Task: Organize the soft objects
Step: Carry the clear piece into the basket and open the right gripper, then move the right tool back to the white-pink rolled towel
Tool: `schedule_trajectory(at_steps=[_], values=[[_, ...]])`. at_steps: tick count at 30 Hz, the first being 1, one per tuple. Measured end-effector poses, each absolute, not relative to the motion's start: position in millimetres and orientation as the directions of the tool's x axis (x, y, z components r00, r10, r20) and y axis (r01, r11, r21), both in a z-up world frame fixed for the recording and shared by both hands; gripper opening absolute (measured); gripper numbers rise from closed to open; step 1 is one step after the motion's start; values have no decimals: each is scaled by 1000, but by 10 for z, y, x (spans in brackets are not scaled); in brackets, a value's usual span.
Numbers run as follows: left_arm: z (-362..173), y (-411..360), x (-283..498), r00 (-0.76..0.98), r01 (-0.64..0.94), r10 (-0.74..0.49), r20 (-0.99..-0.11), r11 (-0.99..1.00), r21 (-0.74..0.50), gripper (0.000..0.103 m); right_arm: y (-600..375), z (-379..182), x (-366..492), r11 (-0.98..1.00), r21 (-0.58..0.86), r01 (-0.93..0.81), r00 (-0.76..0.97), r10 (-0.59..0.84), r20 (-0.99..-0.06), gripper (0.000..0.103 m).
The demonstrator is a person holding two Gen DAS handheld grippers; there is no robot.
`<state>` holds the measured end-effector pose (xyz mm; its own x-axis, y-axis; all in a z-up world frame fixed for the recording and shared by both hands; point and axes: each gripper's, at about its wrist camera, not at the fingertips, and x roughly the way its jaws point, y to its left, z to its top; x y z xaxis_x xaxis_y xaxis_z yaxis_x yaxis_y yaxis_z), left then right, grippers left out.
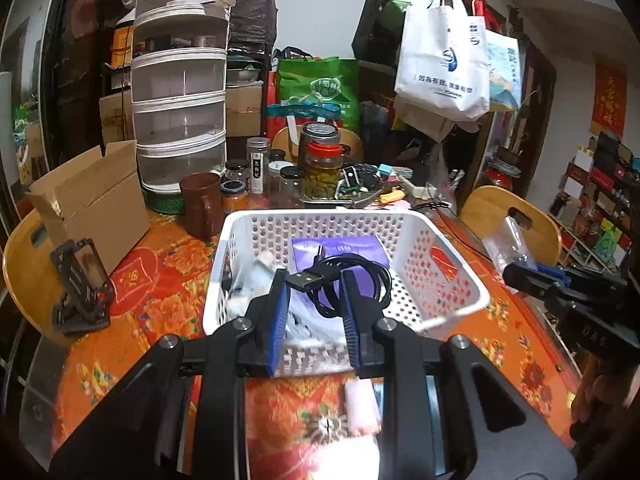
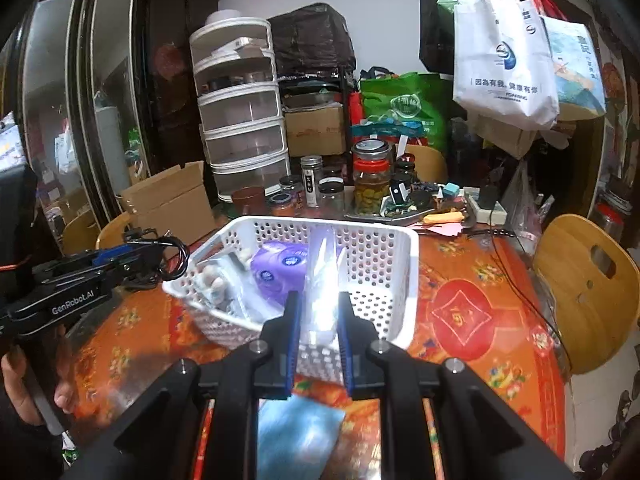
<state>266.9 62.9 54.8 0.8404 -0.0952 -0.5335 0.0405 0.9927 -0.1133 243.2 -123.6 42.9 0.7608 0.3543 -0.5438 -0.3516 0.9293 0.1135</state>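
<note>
Cable and plastic bag go to the basket

At centre frame I hold the left tool (image 1: 314,292) over the white basket (image 1: 452,304), its fingers partly closed on a coiled black cable (image 1: 360,276), plug sticking up. My right tool (image 2: 318,320) grips a clear plastic bag (image 2: 324,276) above the basket's near rim, jaws narrowly parted around it. A purple tissue pack (image 2: 276,268) already lies inside. I judge this the drop-off step: next, lower each item past the rim and open the fingers over the bench (image 2: 480,312).
</note>
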Motion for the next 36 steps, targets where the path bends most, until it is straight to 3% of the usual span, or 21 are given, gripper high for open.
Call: schedule_trajectory(at_steps=[11,22,23,25,27,29,30,36], values=[[267,504,3406,780,-24,-10,-626,999,-46,23,-1040,77,2994,946,52,-320,733,282,-619,15],[-79,583,3611,741,-54,24,-671,998,-25,24,-1038,-145,3205,951,45,-307,711,261,-653,16],[-92,585,3609,745,-61,35,-666,998,-16,28,-1032,-149,3206,949,50,-311,709,266,-653,16],[-82,605,3590,746,-62,37,-665,998,-14,47,-1019,-146,3201,950,42,-310,712,262,-651,18],[-61,638,3549,760,-68,39,-649,997,-20,76,-1034,-133,3173,950,52,-307,720,268,-641,34],[-15,642,3476,780,-72,49,-624,997,-12,80,-1042,-111,3131,949,52,-310,727,272,-630,54],[14,647,3431,787,-71,50,-615,997,-10,81,-1047,-94,3110,950,49,-308,733,270,-624,58],[160,714,3018,796,-83,49,-603,996,-29,83,-1190,-12,2772,955,75,-286,758,273,-592,61]])
